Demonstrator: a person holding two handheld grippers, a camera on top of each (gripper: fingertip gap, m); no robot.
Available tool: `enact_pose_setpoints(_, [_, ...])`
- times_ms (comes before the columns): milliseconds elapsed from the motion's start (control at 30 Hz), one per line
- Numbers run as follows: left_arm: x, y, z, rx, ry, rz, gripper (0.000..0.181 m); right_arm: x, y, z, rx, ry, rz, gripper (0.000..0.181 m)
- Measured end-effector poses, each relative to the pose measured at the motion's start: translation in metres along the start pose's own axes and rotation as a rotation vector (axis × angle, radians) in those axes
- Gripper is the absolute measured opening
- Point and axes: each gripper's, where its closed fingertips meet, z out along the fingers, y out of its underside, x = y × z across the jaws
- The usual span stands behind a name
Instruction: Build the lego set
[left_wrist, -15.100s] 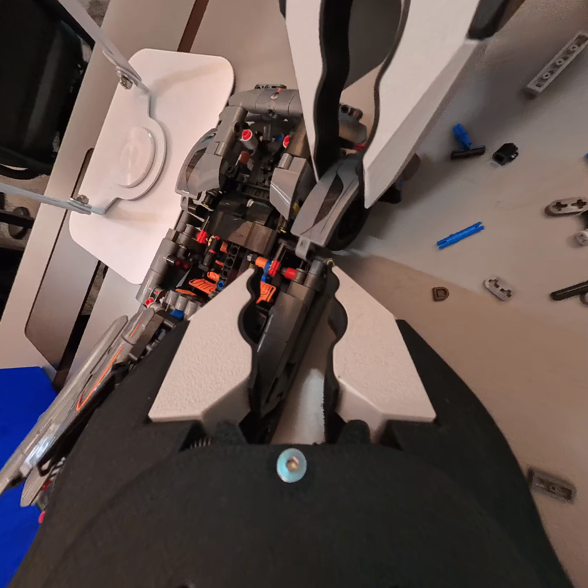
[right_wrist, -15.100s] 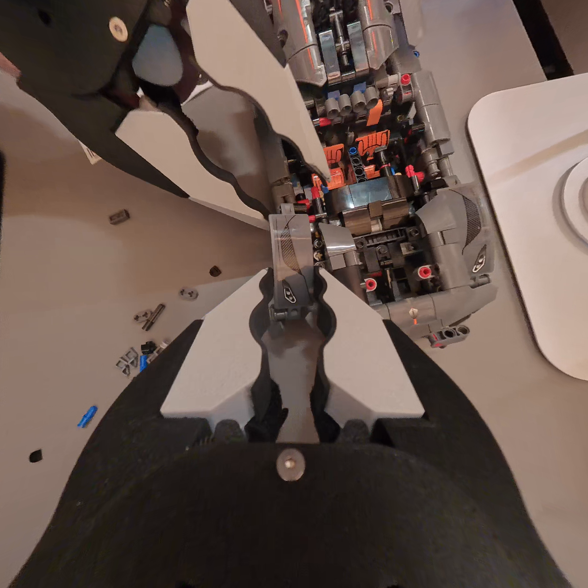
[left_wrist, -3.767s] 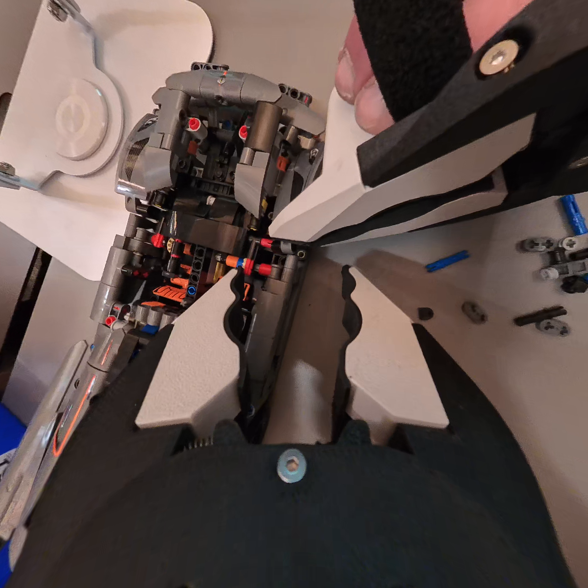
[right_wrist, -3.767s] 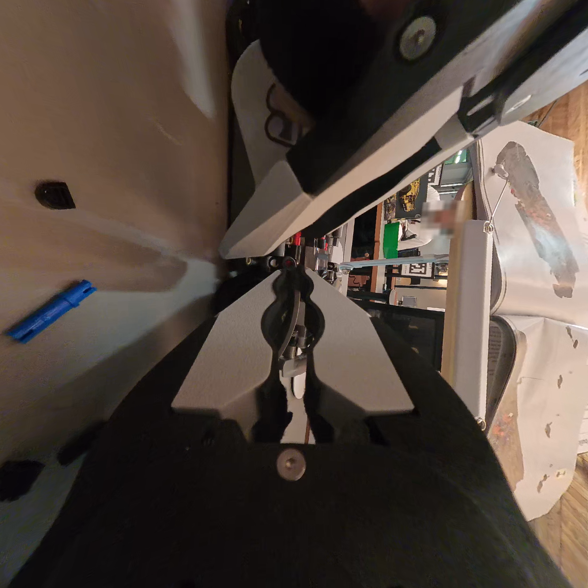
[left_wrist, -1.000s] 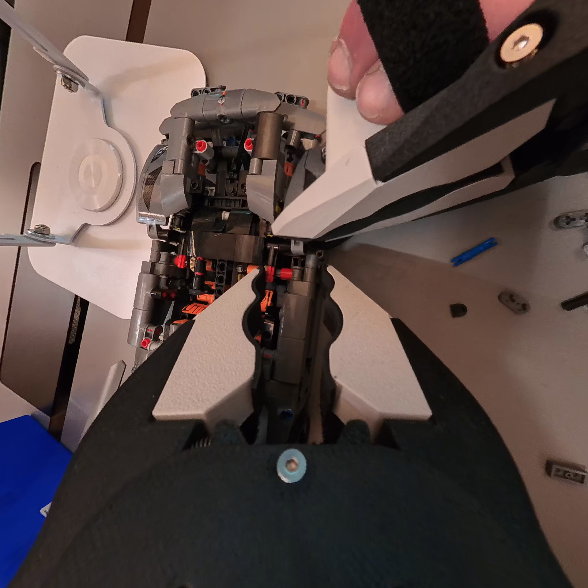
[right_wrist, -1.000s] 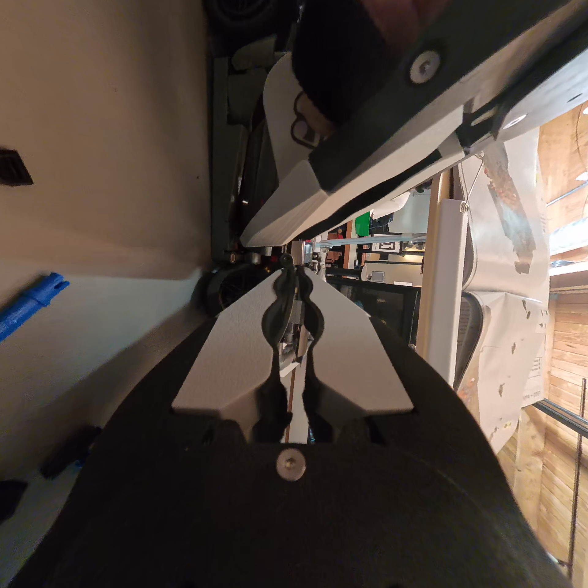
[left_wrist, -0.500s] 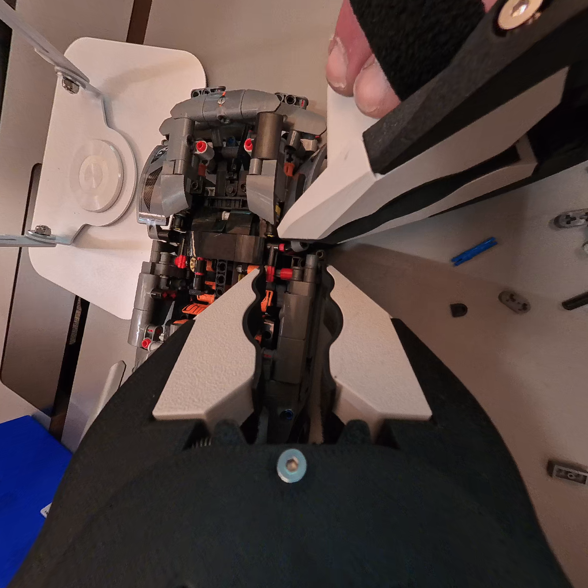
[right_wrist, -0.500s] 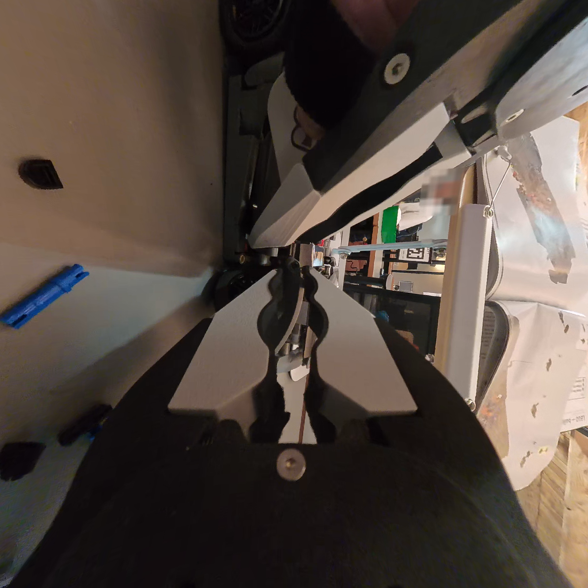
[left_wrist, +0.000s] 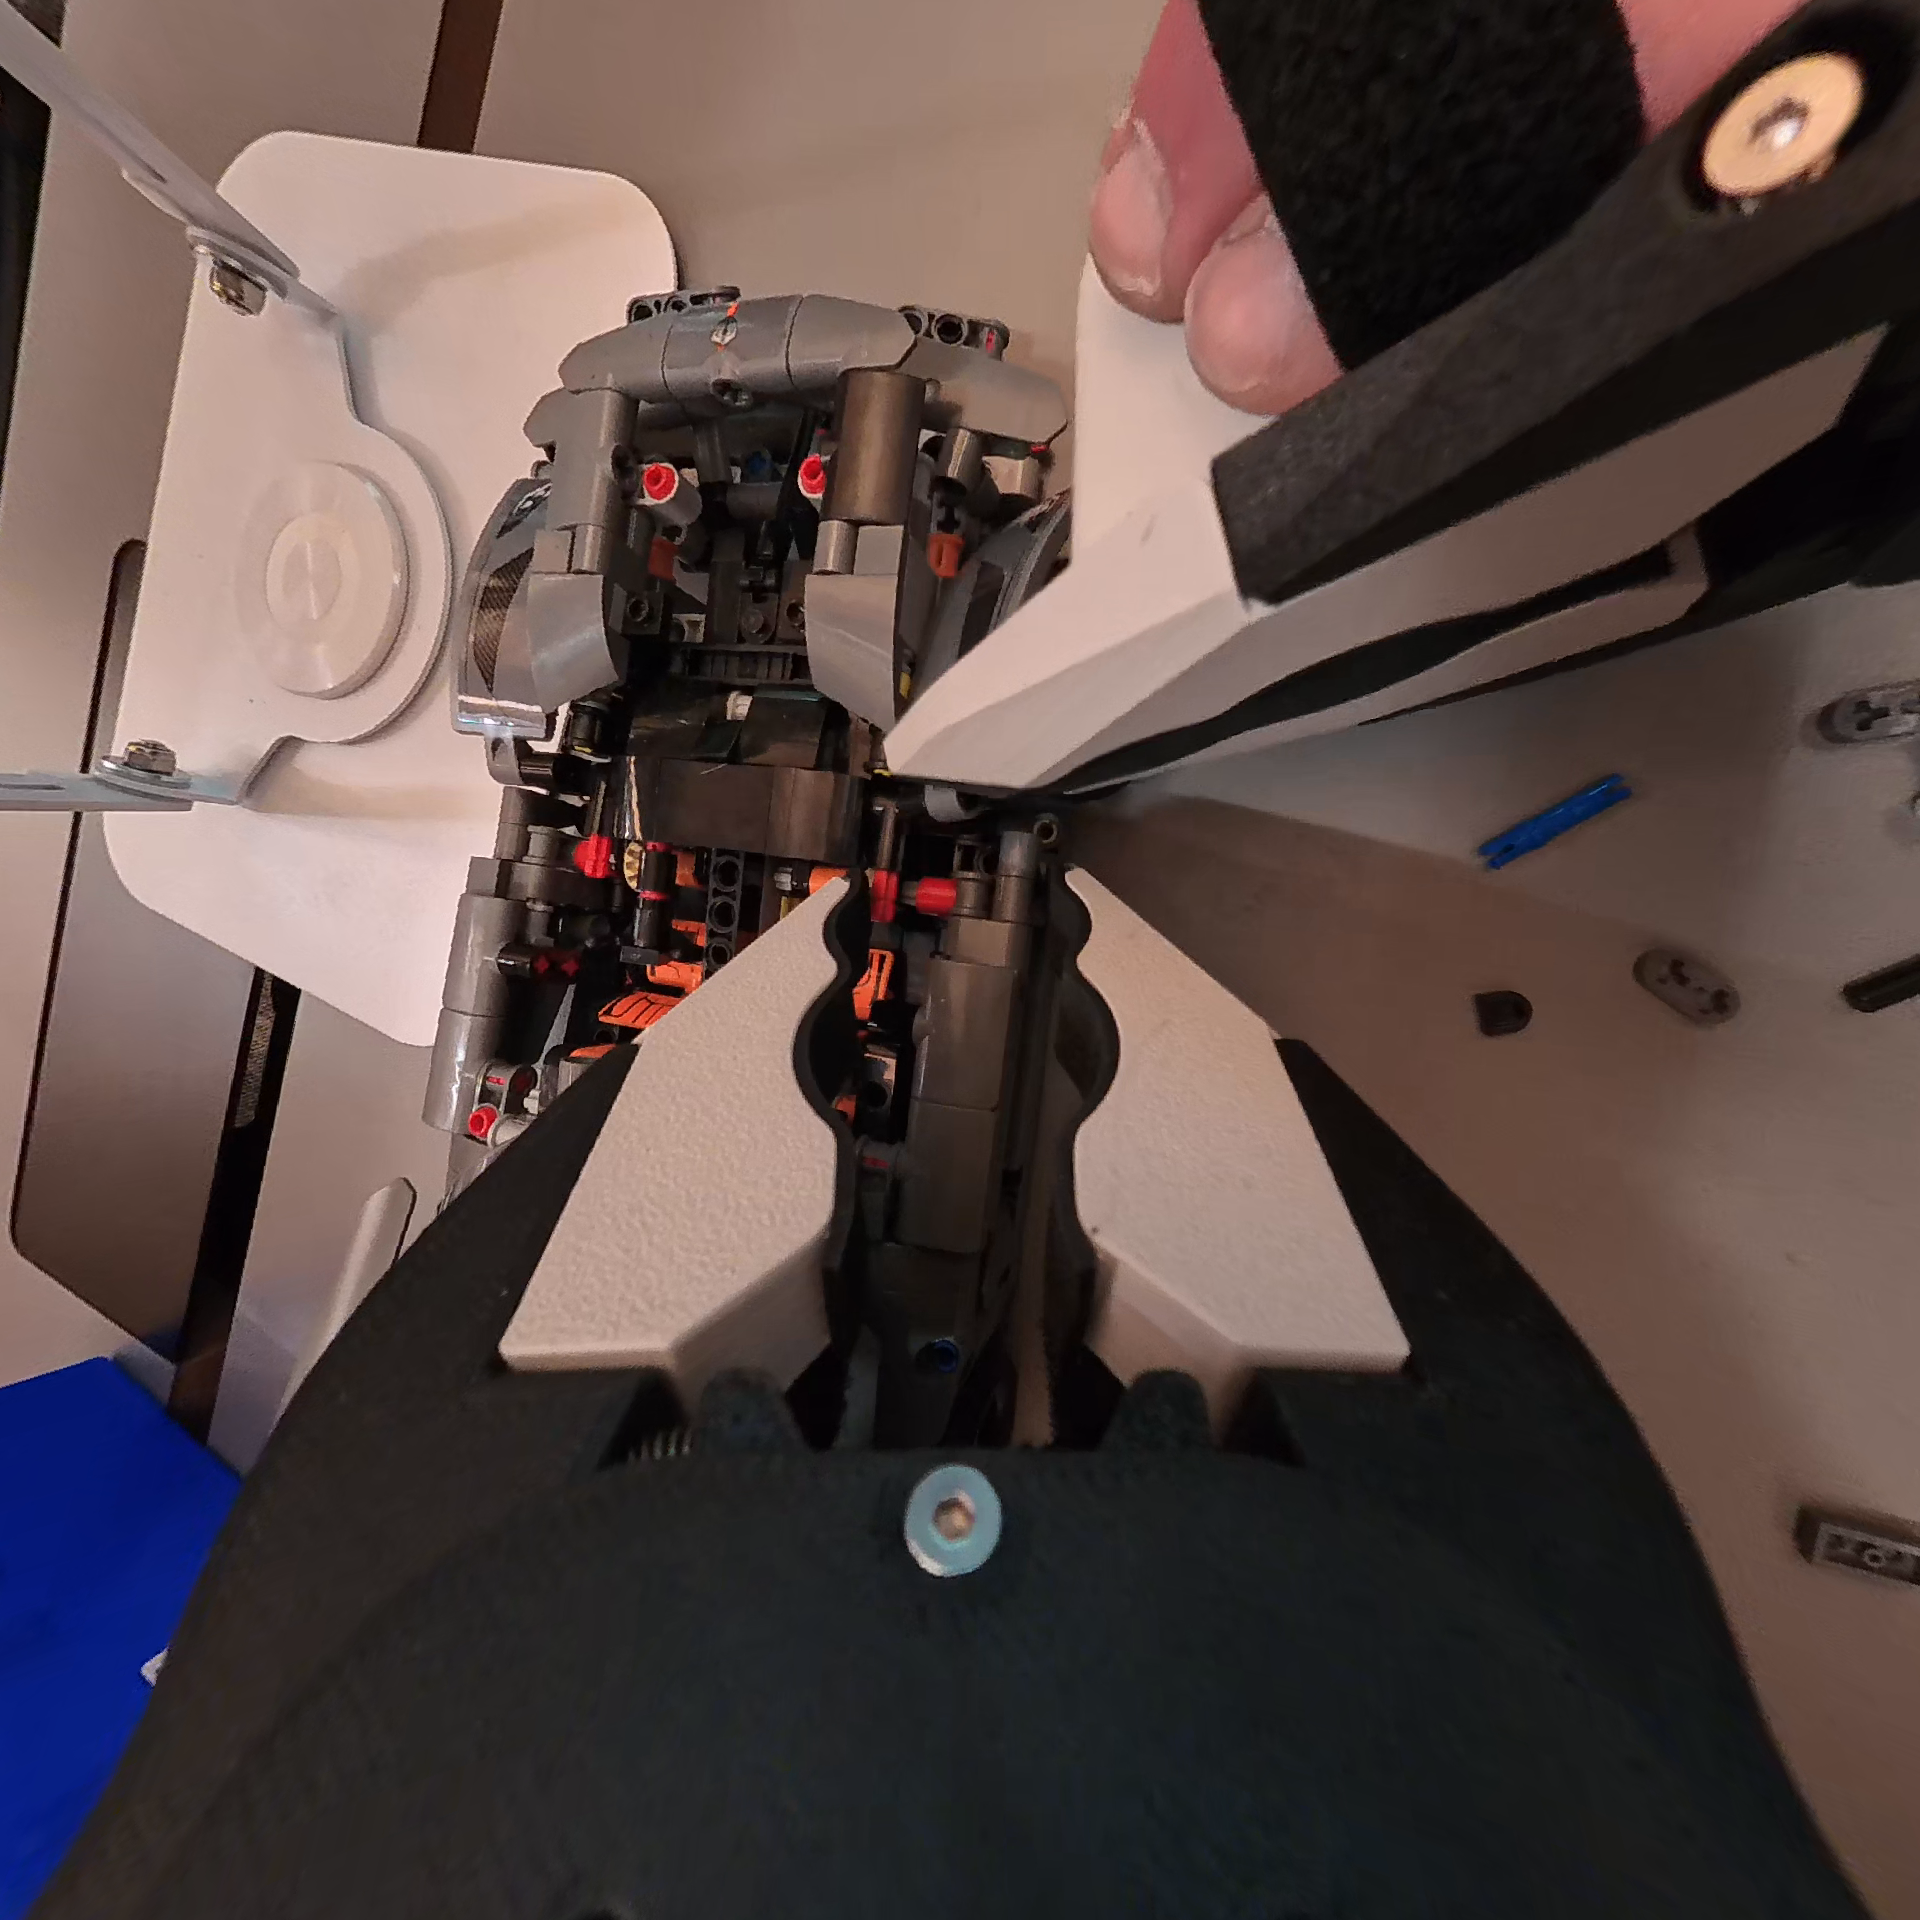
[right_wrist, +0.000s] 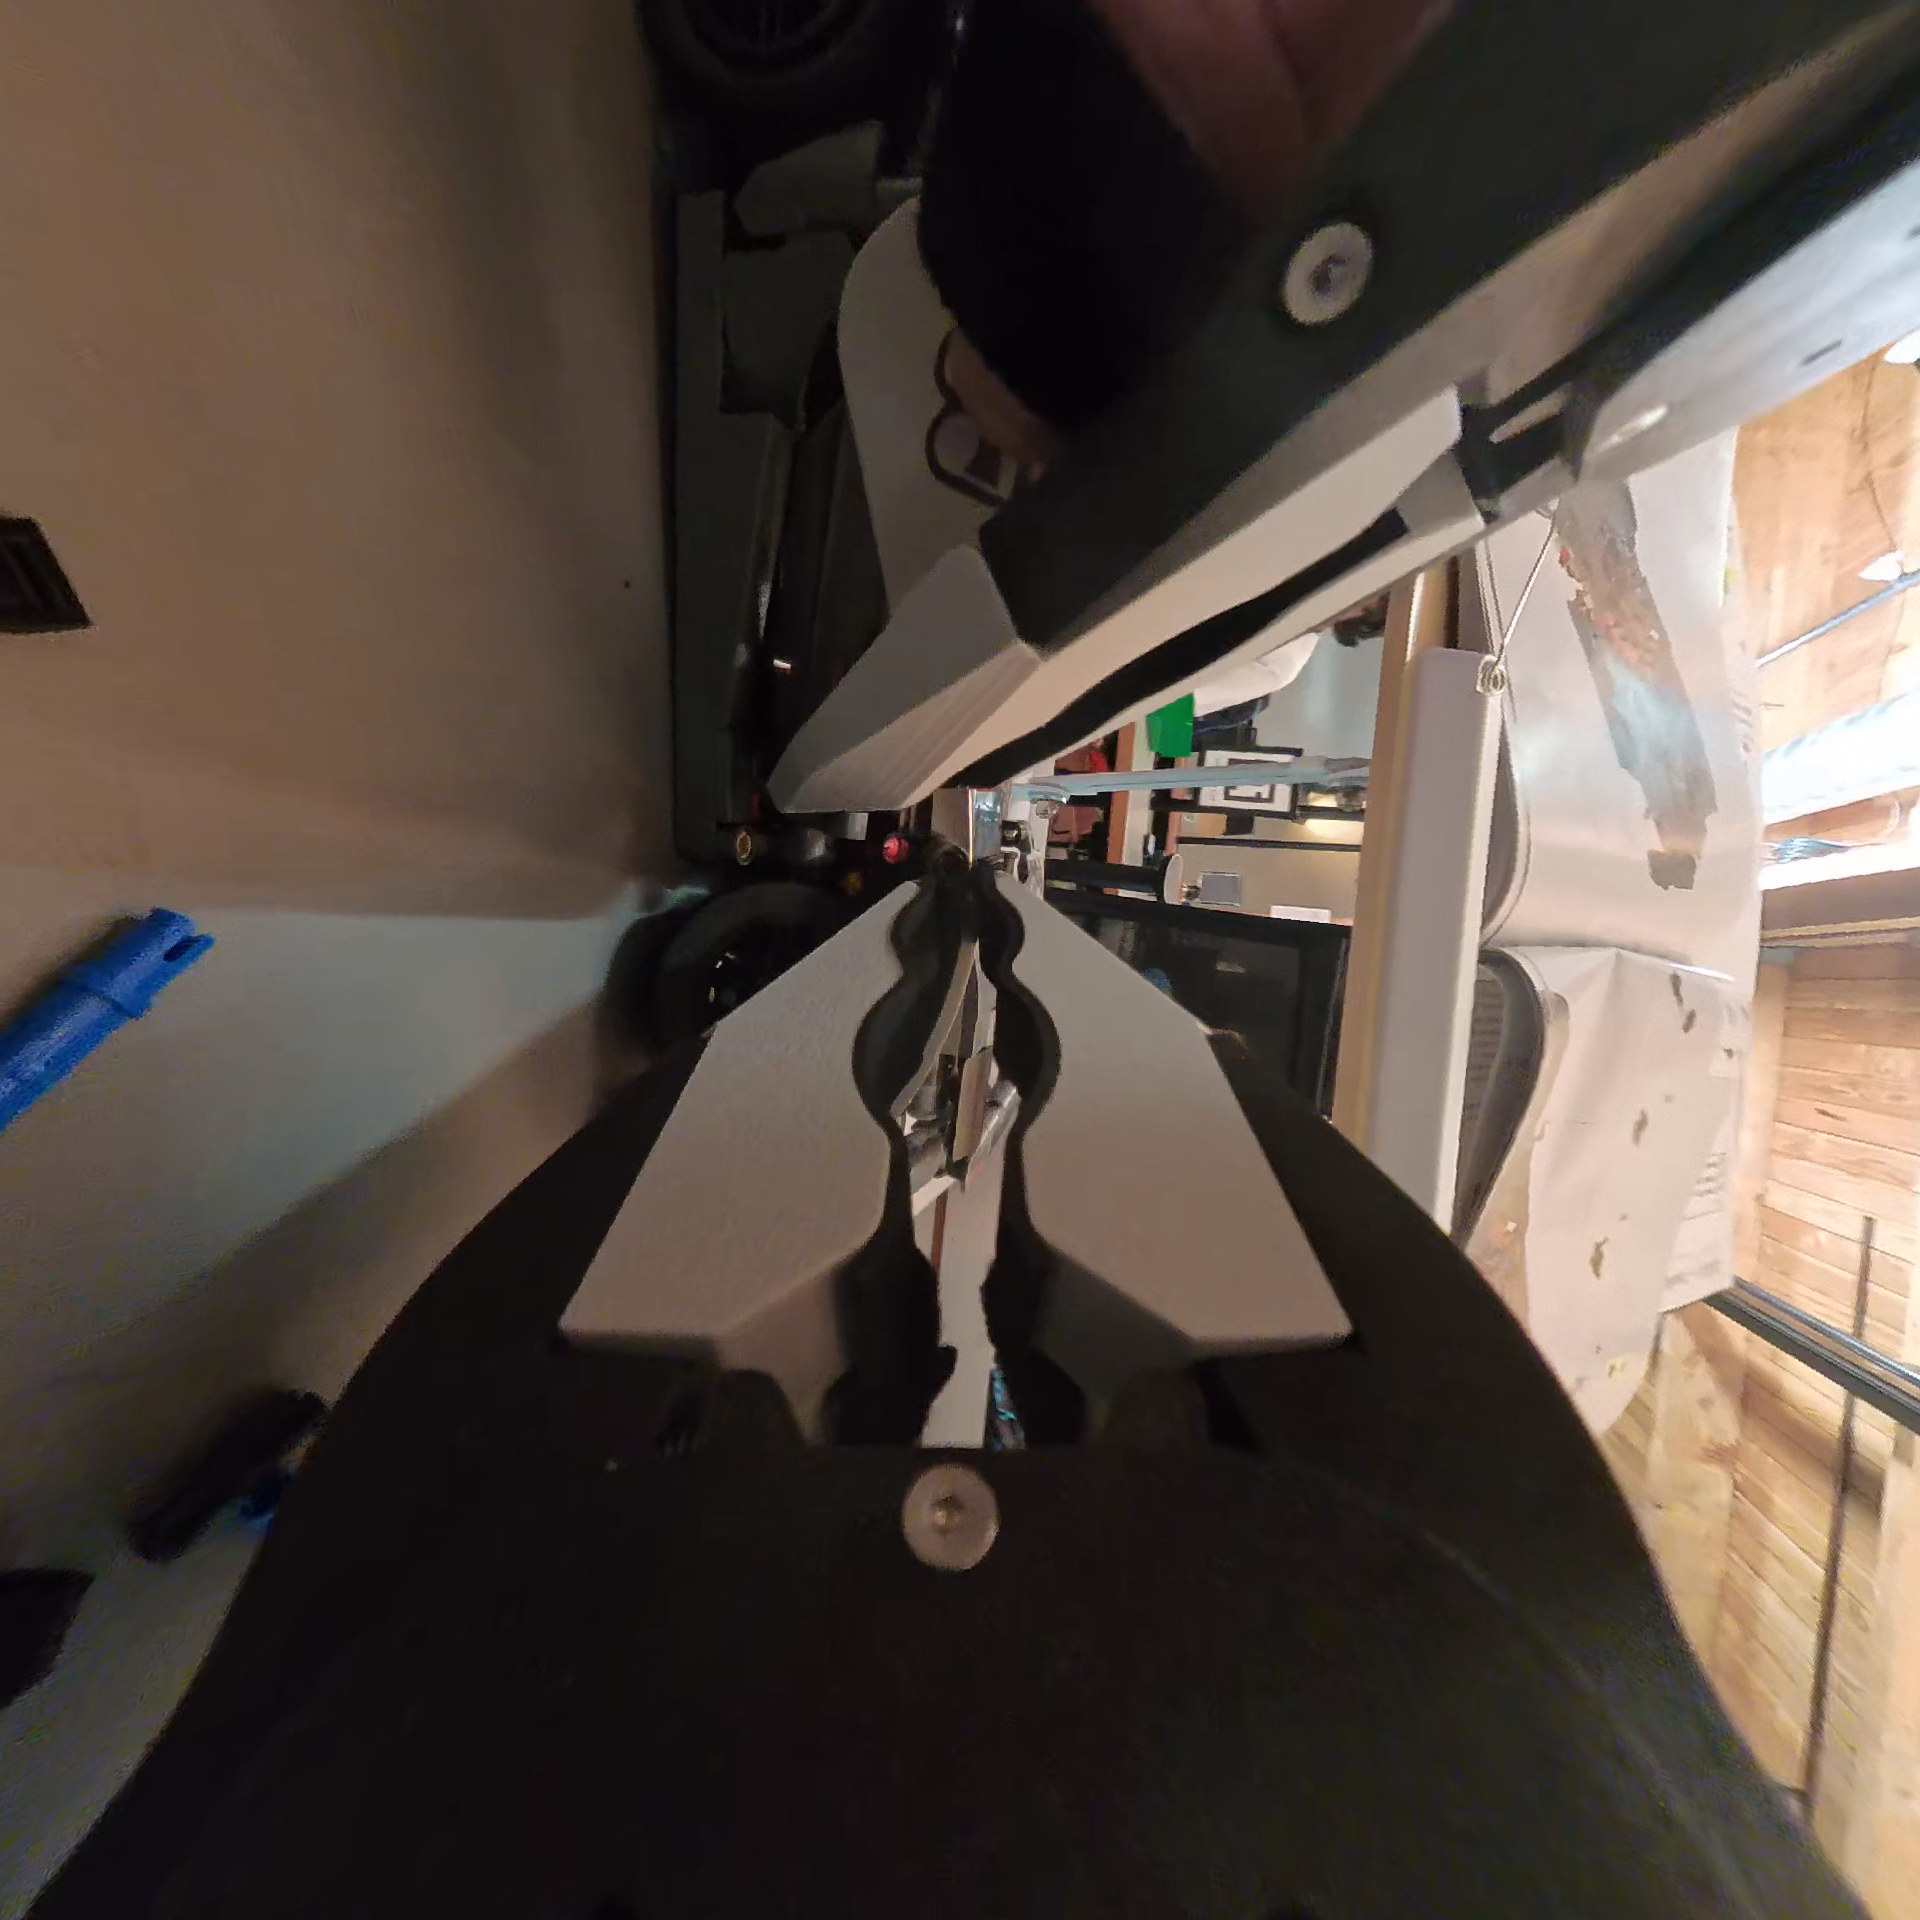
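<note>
1. Grey and black, with red and orange pins showing inside, the lego car model (left_wrist: 727, 665) lay on the pale table (left_wrist: 1455, 1195). Its long axis ran away from your left wrist camera, and the curved grey end piece (left_wrist: 769, 343) pointed to the far side.
2. Your left gripper (left_wrist: 951, 904) reached along that same axis from the near end. Its jaws stood narrowly apart and were clamped on the dark grey side section (left_wrist: 971, 1060) of the model, one finger inside the body and one outside it.
3. Your right gripper (left_wrist: 935, 774) came in from the upper right, slanting down and to the left, with its tip at the model's side just ahead of the left gripper's fingertips. Your fingers (left_wrist: 1195, 249) lay on its white upper finger, under a black strap (left_wrist: 1423, 135).
4. In the right wrist view that gripper (right_wrist: 961, 883) was rolled onto its side, so the table (right_wrist: 312, 520) stood like a wall on the left. Its jaws were nearly shut on a thin grey panel piece (right_wrist: 961, 1091), seen edge on; the tips met at the model by a black wheel (right_wrist: 727, 966).
5. Loose parts lay well apart from the model on the table: a blue pin (left_wrist: 1553, 821), a small black piece (left_wrist: 1503, 1013) and a flat grey link (left_wrist: 1685, 987).
6. Beside the model's far left stood a white plate (left_wrist: 416, 260) with a metal disc (left_wrist: 322, 577).
</note>
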Motion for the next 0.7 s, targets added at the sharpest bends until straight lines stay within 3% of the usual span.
enact_pose_setpoints(267, [0.0,0.0,0.0,-0.001,0.005,-0.004,0.031,-0.003,-0.002,-0.001,-0.015,0.033,-0.082,0.005])
enact_pose_setpoints(533, [0.001,-0.003,-0.004,0.019,0.038,-0.012,0.031,-0.003,-0.001,-0.001,-0.009,-0.008,-0.039,0.012])
enact_pose_setpoints(700, [0.0,-0.007,-0.013,0.04,0.06,-0.019,0.039,0.001,0.003,-0.004,0.016,-0.032,0.005,0.001])
